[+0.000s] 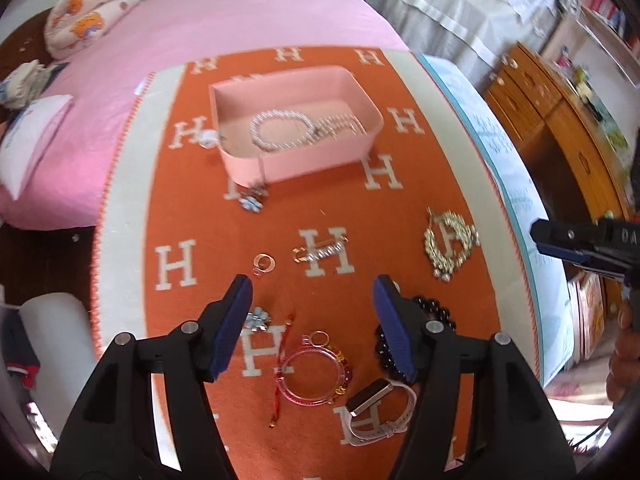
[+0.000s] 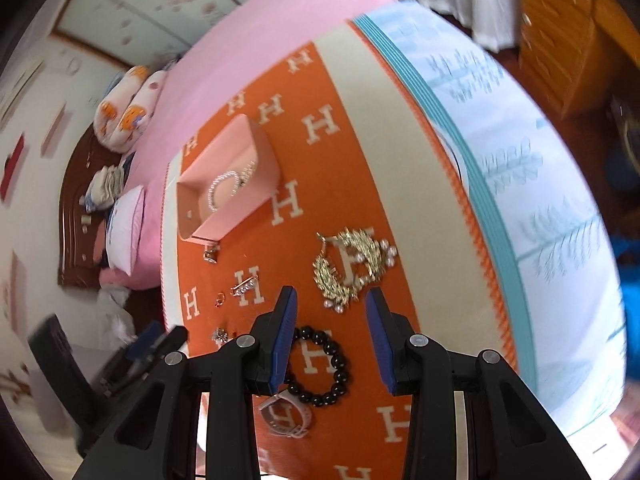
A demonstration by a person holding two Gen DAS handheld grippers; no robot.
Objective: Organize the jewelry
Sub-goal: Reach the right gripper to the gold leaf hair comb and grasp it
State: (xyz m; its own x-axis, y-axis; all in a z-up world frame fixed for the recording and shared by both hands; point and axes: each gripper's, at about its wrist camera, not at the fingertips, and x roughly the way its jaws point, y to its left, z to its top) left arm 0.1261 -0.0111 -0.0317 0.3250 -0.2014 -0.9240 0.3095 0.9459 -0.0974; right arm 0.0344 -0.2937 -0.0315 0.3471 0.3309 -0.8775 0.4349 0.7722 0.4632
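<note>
Both the left gripper (image 1: pixel 312 292) and right gripper (image 2: pixel 331 304) hover empty with fingers apart, the gold necklace (image 2: pixel 350 268) just ahead of the right fingertips, likely next for the pink box (image 1: pixel 296 160) holding pearls (image 1: pixel 280 130) beyond.

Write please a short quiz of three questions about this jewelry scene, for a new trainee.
1. True or false: the pearl bracelet lies inside the pink box.
2. Which piece lies nearest the right gripper? A) black bead bracelet B) gold leaf necklace C) rhinestone bar clip
3. Fill in: the left gripper holds ____.

Key: 1 true. 2 A. 3 nothing; its jaws stand open above the orange blanket.
</note>
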